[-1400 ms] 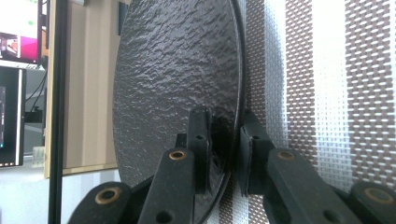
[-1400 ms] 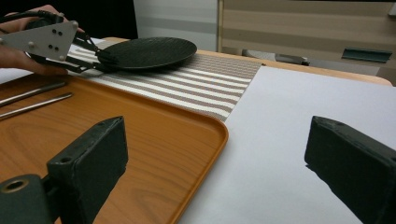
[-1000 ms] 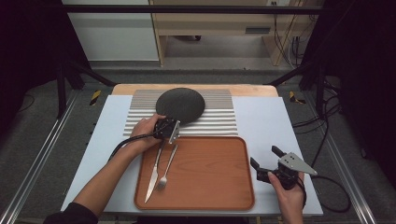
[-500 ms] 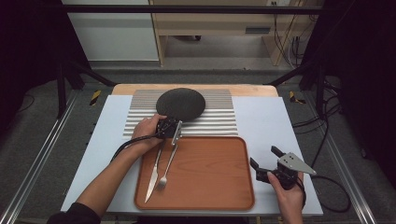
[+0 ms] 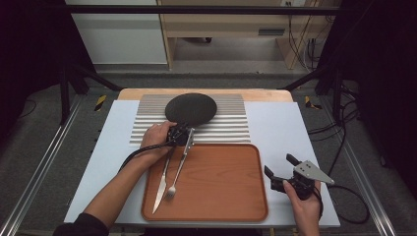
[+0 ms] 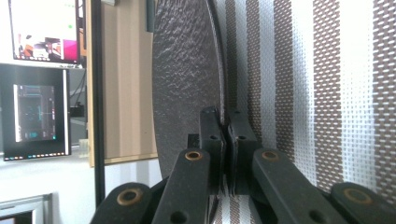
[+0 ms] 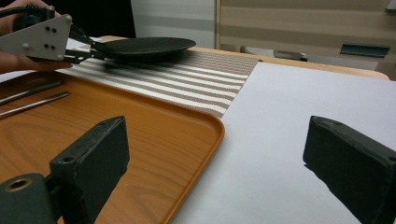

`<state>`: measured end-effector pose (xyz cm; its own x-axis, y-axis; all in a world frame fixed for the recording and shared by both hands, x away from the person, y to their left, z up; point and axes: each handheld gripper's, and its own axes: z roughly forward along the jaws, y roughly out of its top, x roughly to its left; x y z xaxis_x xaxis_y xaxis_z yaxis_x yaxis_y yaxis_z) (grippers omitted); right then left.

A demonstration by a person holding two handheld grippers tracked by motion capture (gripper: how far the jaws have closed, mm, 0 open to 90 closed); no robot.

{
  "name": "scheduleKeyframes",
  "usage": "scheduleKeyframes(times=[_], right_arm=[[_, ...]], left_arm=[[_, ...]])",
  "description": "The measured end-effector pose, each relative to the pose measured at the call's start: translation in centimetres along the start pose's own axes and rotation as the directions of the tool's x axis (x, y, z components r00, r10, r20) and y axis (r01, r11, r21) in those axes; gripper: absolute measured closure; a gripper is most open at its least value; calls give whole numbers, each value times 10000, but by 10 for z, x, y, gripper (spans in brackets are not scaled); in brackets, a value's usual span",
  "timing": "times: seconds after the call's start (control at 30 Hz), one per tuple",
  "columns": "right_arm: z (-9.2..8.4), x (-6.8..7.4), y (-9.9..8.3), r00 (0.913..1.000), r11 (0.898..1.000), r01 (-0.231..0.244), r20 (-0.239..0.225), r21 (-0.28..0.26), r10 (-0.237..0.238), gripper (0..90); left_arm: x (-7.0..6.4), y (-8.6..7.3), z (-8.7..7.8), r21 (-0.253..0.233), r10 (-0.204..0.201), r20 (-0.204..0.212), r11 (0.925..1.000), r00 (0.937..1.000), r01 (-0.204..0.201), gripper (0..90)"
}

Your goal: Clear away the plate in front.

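With the left gripper (image 5: 183, 133) clamped thinly on the plate's (image 5: 191, 108) rim, risk of slipping if lifted fast.

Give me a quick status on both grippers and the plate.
Left gripper shut on plate rim. Right gripper open, idle beside tray. Plate on striped mat. Nothing in the way.

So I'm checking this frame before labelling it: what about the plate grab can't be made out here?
- High view: where the left tool meets the black plate is too small to read; the hand covers part of the tool.
- Left gripper view: its pads are closed on the plate's rim, hiding the pinched edge; the top edge crops the plate.
- Right gripper view: the grey plate on the left tool blocks its pads.
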<state>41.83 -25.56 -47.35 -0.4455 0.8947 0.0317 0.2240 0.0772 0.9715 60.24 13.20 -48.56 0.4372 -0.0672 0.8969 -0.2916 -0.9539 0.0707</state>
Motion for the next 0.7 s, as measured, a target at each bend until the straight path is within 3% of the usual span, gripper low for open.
scheduleKeyframes(times=[0.23, 0.7], right_arm=[[0, -1, 0, 10000, 10000, 10, 9, -17, -10, 71], [-1, -1, 0, 10000, 10000, -33, 35, -51, 33, 74]], left_arm=[[5, 3, -3, 54, -279, -231, 9996, 9993, 281, 860], [-1, 5, -6, 168, 140, -521, 9998, 9985, -132, 859]])
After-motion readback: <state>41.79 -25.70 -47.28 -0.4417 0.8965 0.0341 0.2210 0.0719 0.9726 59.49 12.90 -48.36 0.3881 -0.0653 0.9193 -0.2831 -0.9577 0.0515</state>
